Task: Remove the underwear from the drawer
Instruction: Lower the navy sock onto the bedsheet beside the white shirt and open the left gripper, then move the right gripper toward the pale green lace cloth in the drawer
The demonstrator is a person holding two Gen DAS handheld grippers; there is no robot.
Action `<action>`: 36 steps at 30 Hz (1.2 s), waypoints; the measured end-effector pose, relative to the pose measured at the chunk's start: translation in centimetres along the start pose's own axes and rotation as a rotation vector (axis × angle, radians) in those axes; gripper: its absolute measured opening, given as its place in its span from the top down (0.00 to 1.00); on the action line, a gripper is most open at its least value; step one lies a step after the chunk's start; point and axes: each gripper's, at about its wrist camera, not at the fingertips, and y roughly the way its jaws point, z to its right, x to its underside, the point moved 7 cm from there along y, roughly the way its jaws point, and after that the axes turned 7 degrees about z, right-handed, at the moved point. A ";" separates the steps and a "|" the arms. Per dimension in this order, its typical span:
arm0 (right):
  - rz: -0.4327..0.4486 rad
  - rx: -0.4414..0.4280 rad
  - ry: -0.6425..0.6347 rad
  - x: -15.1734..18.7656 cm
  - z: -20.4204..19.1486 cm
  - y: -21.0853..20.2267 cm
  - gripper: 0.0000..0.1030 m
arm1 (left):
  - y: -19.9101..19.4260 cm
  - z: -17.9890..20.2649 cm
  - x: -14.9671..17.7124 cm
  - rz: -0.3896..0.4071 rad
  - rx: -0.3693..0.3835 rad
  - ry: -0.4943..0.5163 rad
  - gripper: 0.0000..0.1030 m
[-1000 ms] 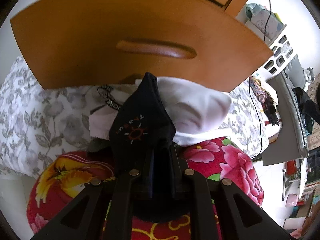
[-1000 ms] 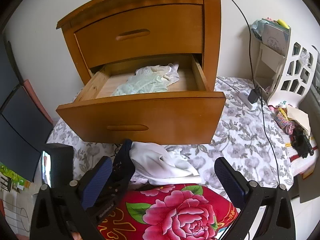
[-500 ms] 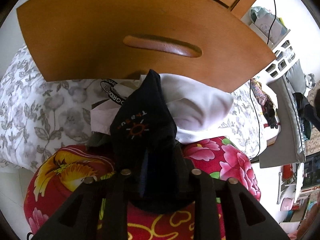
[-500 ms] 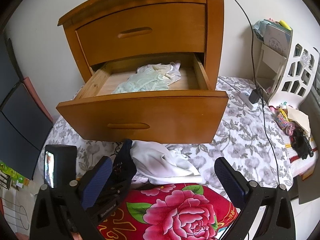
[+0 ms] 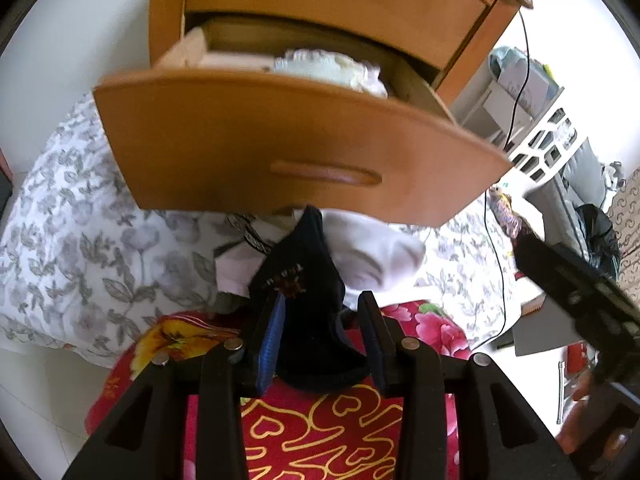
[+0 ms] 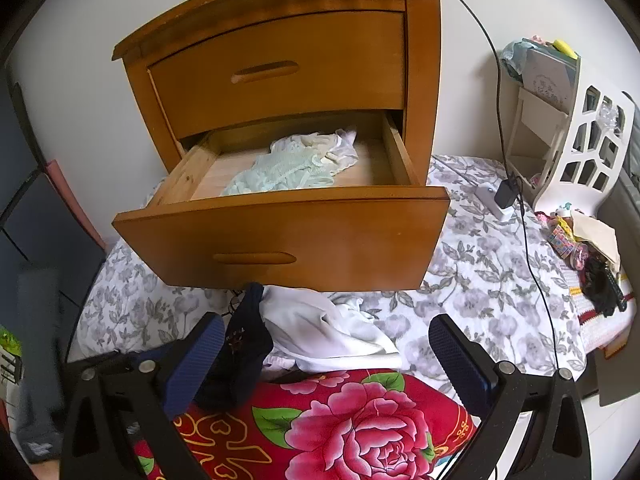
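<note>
Dark navy underwear (image 5: 304, 280) lies on a pile with a white garment (image 5: 376, 256), at the edge of a red flowered cushion (image 5: 320, 432). My left gripper (image 5: 322, 320) hovers over it with its jaws opening; the dark cloth sits loose between the blue pads (image 5: 272, 332). Behind, the lower drawer (image 5: 280, 136) of a wooden nightstand stands pulled out, holding pale green lace underwear (image 6: 288, 168). My right gripper (image 6: 328, 360) is wide open above the cushion (image 6: 360, 420), nothing between its fingers; the navy underwear (image 6: 244, 344) lies beside its left finger.
The nightstand (image 6: 280, 40) stands on a grey floral bedspread (image 6: 480, 280), its upper drawer closed. A black cable (image 6: 520, 220) runs down from its top to a charger. A white cut-out rack (image 6: 592, 140) and small clutter sit at the right.
My left gripper has risen and its jaws have spread, letting go of the navy underwear, which stays on the pile. The drawer's inside now shows in its view. The right gripper kept still.
</note>
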 end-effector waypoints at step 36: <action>0.011 -0.015 0.024 -0.2 0.2 -0.3 0.00 | -9.9 -1.6 -8.6 0.377 -0.309 0.034 0.20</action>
